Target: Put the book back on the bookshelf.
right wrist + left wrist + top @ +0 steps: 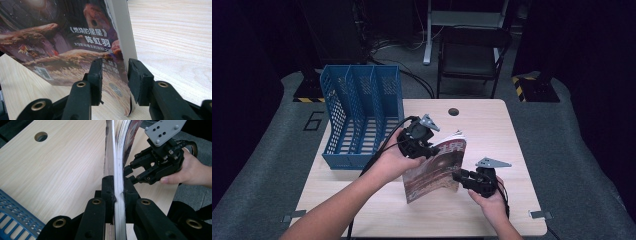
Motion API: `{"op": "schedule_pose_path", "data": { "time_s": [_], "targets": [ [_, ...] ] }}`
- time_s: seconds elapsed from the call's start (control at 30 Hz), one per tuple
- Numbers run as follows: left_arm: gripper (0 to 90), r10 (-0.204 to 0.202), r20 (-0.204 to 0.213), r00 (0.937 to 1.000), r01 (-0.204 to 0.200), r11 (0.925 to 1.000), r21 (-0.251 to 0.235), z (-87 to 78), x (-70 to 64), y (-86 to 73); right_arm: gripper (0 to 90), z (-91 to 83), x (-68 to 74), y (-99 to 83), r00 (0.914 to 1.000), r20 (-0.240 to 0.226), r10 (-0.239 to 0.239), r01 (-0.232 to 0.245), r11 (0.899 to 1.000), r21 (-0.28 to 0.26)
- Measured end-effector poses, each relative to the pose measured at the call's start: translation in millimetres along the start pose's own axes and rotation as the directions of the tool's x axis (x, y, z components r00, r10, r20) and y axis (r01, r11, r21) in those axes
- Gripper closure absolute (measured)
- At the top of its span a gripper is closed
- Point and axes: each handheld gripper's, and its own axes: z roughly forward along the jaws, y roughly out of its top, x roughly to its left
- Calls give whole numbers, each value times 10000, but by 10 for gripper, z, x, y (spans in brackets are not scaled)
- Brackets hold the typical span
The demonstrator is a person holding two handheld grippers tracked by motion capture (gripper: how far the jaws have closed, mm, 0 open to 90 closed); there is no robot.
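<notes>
- Dark surroundings with a black chair (472,52) at the upper middle of the high view are seen behind a light wooden table (492,135), which has a round cable hole (454,111).
- At the left of the table a blue file rack (362,115) with three compartments is placed; all compartments appear empty.
- At the centre of the high view a magazine (437,167) with a brownish illustrated cover is held up on its edge, lifted from the table, well apart from the rack.
- The left gripper (117,188) is closed tightly on the magazine's edge; in the left gripper view both jaws are pressed against the stack of pages.
- The right gripper (115,75) is partly open; in the right gripper view its jaws stand on both sides of the lower corner of the cover, but the right jaw is not touching it.
- It is judged that the picking up is done and the magazine is being steadied by two hands.
- The moving to the rack and the inserting into a compartment are judged as not yet done.
</notes>
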Motion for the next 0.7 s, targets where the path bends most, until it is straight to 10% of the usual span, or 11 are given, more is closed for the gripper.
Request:
{"op": "schedule_pose_path", "data": {
  "time_s": [0.7],
  "targets": [
    [834, 81, -76, 9999, -74, 9969, 786, 0, -3, 73, 632, 2, -19, -6, 9998, -209, 9, -10, 10000, -15]
  ]
}}
